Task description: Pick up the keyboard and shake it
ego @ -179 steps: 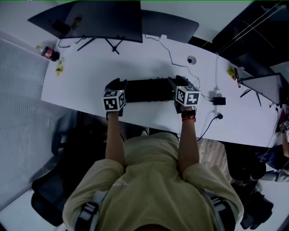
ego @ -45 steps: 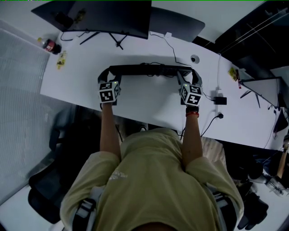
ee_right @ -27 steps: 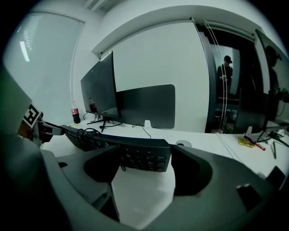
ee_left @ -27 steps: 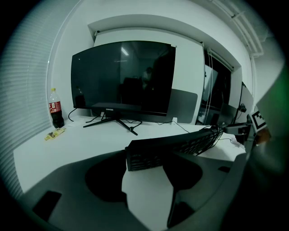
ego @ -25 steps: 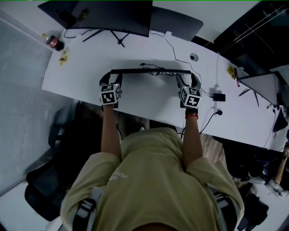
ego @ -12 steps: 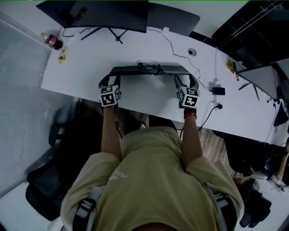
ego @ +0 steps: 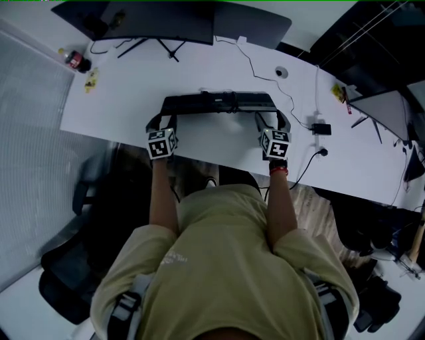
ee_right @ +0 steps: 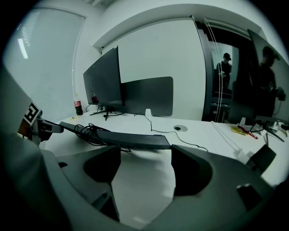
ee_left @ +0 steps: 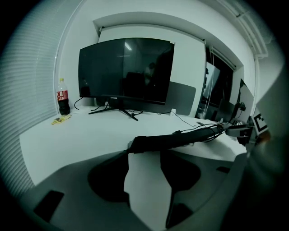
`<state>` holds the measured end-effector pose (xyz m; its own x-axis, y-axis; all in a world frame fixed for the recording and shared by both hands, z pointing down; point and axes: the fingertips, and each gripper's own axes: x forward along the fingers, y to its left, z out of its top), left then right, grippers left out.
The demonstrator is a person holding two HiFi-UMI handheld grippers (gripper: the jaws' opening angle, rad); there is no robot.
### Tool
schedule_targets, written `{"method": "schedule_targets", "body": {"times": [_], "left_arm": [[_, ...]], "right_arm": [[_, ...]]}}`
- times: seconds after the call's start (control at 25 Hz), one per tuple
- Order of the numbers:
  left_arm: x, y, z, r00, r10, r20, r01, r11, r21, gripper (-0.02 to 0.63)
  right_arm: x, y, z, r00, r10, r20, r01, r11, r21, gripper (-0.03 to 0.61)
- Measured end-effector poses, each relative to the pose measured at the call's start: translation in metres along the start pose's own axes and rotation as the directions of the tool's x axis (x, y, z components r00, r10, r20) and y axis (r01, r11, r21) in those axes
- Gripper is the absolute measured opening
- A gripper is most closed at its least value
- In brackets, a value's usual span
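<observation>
Room: dim office with a white wall (ee_left: 187, 58); a slatted blind (ee_right: 43, 54) hangs on the left side.
Counter (ego: 119, 99): white, curved, mostly bare; a person (ego: 226, 265) in a tan shirt is at its near edge.
Far edge: dark monitor (ego: 153, 16) on a splayed stand (ee_left: 118, 109), screen dark; a second dark panel (ego: 255, 26) stands just right of it.
Far left corner: bottle (ego: 74, 62) with a red label, upright; a yellow wrapper (ego: 91, 78) lies just beside it.
Right part: round grommet (ego: 280, 71) set in the top; a small black block (ego: 321, 128) lies nearer the right end.
Keyboard (ego: 219, 103): black, clear of the counter, in front of the monitor and apart from it. Its long side runs across the person's front, about level end to end. Its shadow (ego: 219, 121) falls on the top beneath it.
Cable (ee_right: 90, 131): loose loops bunched against the keyboard near its middle.
Left gripper (ee_left: 147, 151): at the keyboard's left end. Jaws stand apart, narrower than the other pair, and have just been closing a little. The keyboard's end sits on the tips, stopping at the left jaw and crossing over the right jaw; bare counter shows in the gap.
Right gripper (ee_right: 146, 147): at the keyboard's right end. Jaws spread wide. The keyboard's end lies across the tips, stopping just at the right jaw and crossing over the left jaw; bare counter shows in the gap.
Rear: dark chair (ego: 66, 265) stands behind the person, to the left.
</observation>
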<state>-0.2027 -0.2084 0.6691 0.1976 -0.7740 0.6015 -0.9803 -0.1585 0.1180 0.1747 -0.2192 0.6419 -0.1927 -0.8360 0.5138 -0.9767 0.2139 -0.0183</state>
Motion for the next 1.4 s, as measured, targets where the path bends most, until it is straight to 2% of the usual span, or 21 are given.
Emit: {"method": "schedule_targets", "body": {"times": [0.48,1.0,1.32,1.4], "left_arm": [[0.004,-0.001,-0.049,0.993,0.005,-0.117,-0.006,1.000,-0.008,0.216],[0.009,-0.006,-0.068,0.978,0.004,-0.207,-0.003,1.000,0.006,0.218],[0.008,-0.009,-0.067,0.963,0.024,-0.268,-0.011,0.999,0.048,0.255],[0.007,-0.010,-0.069,0.956,0.030,-0.292,-0.014,0.998,0.055,0.286]], "right_arm": [[0.000,0.002,-0.057,0.992,0.000,-0.129,0.006,0.999,0.044,0.364],[0.006,0.000,-0.077,0.980,-0.001,-0.199,0.013,0.998,0.057,0.364],[0.008,0.000,-0.083,0.965,-0.025,-0.263,0.041,0.998,0.056,0.362],[0.006,0.001,-0.084,0.963,-0.032,-0.269,0.050,0.997,0.061,0.363]]}}
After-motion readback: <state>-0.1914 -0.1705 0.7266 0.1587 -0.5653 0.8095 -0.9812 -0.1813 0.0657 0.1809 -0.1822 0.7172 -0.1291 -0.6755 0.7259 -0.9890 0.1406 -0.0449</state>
